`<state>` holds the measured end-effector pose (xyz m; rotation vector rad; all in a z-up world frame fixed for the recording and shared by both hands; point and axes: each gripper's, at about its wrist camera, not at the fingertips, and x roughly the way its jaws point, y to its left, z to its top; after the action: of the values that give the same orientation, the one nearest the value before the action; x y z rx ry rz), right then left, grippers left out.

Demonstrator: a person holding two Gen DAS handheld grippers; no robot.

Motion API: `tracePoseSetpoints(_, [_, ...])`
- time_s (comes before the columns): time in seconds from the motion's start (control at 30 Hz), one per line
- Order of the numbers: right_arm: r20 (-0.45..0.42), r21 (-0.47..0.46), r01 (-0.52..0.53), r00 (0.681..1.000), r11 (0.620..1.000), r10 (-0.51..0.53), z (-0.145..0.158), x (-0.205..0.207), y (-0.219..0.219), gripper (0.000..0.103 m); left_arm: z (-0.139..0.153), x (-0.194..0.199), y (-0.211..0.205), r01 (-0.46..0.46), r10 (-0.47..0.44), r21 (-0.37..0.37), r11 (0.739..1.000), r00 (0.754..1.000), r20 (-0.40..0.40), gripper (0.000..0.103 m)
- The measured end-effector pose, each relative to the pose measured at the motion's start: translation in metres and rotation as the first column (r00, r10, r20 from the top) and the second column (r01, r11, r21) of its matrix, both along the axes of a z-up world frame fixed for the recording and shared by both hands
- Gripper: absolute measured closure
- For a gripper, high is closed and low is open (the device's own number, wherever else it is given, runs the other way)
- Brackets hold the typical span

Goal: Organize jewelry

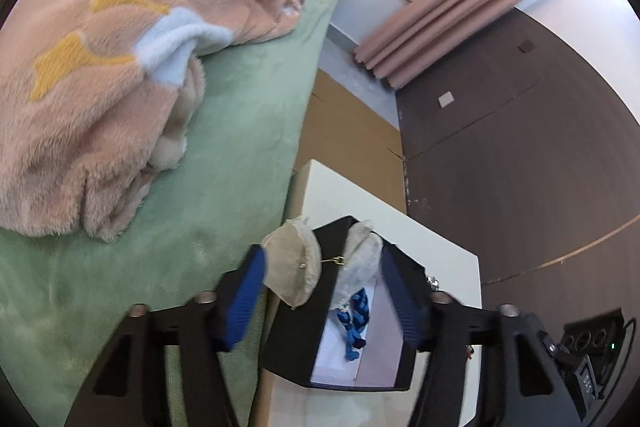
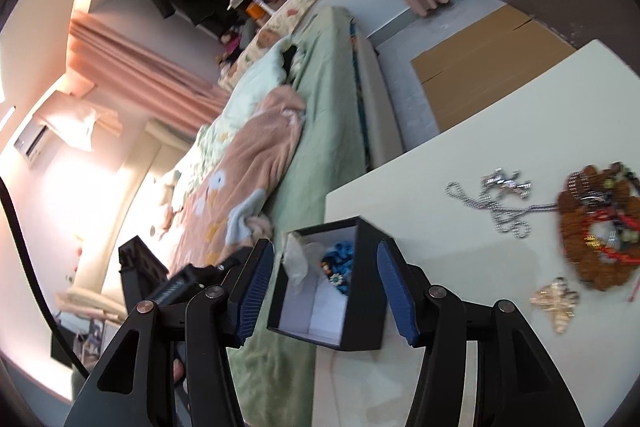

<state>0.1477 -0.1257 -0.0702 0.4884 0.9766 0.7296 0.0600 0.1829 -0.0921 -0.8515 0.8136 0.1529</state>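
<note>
Grippers, two, both blue-padded: the left gripper has its jaws parted around the black jewelry box, the pads flanking its walls, and whether they press cannot be told; the right gripper likewise straddles the box with visible gaps on both sides, so it grips nothing. Box, one, open-topped with a white lining, standing at the near corner of the white table beside the bed — probably kept there as the collecting point within reach of both hands. Contents: one blue beaded strand; two pale mesh pouches, draped over the box's far rim and joined by a small gold clasp, seemingly not yet tucked in. Unsorted on the table, well apart from the box: one silver chain tangled with a silver pendant, one gold cross-shaped brooch, and one heap of brown bead strands with red among them — count within unclear. Beyond: green bedsheet, pink duck-print blanket, pink curtain.
</note>
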Motion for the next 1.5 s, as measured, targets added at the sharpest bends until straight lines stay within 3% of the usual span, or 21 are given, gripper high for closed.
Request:
tracePoseSetpoints(0.13, [0.003,-0.007,0.023,1.0,1.0,-0.023,0.004,0.0,-0.014,0.048,-0.006,0.002,0.0,-0.02,0.021,0.021,1.0,1.0,-0.019,0.05])
tracePoseSetpoints(0.2, [0.007,-0.009,0.032,0.999,0.999,-0.032,0.007,-0.001,-0.021,0.048,-0.01,0.002,0.0,-0.039,0.04,0.029,0.999,0.999,-0.027,0.06])
tracePoseSetpoints(0.33, [0.027,-0.017,0.061,0.998,0.998,-0.06,0.012,-0.004,-0.034,0.048,-0.022,0.005,0.002,-0.06,0.06,-0.003,0.998,0.997,-0.039,0.066])
tracePoseSetpoints(0.4, [0.03,-0.021,0.067,0.997,0.998,-0.066,0.014,-0.005,-0.04,0.048,-0.026,0.006,0.002,-0.061,0.061,-0.014,0.998,0.997,-0.039,0.093])
tracePoseSetpoints(0.5, [0.025,-0.03,0.083,0.996,0.996,-0.082,0.015,-0.005,-0.052,0.048,-0.02,0.005,0.004,-0.066,0.065,-0.024,0.998,0.998,-0.019,0.103])
tracePoseSetpoints(0.63, [0.03,-0.052,0.11,0.994,0.993,-0.108,0.016,-0.007,-0.066,0.048,0.002,-0.01,0.003,-0.07,0.07,-0.012,0.997,0.997,0.045,0.103])
tracePoseSetpoints(0.97, [0.035,-0.09,0.163,0.986,0.983,-0.16,0.02,-0.014,-0.098,0.048,0.044,-0.028,-0.041,0.03,-0.043,0.082,0.996,0.986,0.162,0.103])
tracePoseSetpoints(1.2, [0.015,-0.094,0.183,0.983,0.979,-0.182,0.016,-0.013,-0.112,0.048,0.047,-0.014,-0.061,0.096,-0.109,0.085,0.992,0.98,0.169,0.103])
tracePoseSetpoints(1.33, [0.021,-0.098,0.192,0.981,0.977,-0.19,0.017,-0.013,-0.116,0.048,0.039,-0.01,-0.066,0.08,-0.09,0.075,0.994,0.987,0.137,0.101])
tracePoseSetpoints(1.37, [0.022,-0.098,0.193,0.981,0.976,-0.192,0.017,-0.014,-0.117,0.048,0.038,-0.009,-0.066,0.077,-0.087,0.076,0.994,0.987,0.135,0.1])
tracePoseSetpoints(1.43, [0.02,-0.096,0.195,0.981,0.976,-0.194,0.018,-0.013,-0.12,0.048,0.036,-0.007,-0.068,0.079,-0.089,0.079,0.994,0.988,0.127,0.086])
tracePoseSetpoints(1.47, [0.02,-0.096,0.198,0.98,0.976,-0.197,0.018,-0.013,-0.121,0.048,0.035,-0.005,-0.069,0.085,-0.094,0.082,0.993,0.988,0.123,0.054])
tracePoseSetpoints(1.5, [0.02,-0.097,0.2,0.98,0.975,-0.199,0.018,-0.013,-0.123,0.048,0.035,-0.004,-0.071,0.091,-0.101,0.084,0.992,0.988,0.119,0.008])
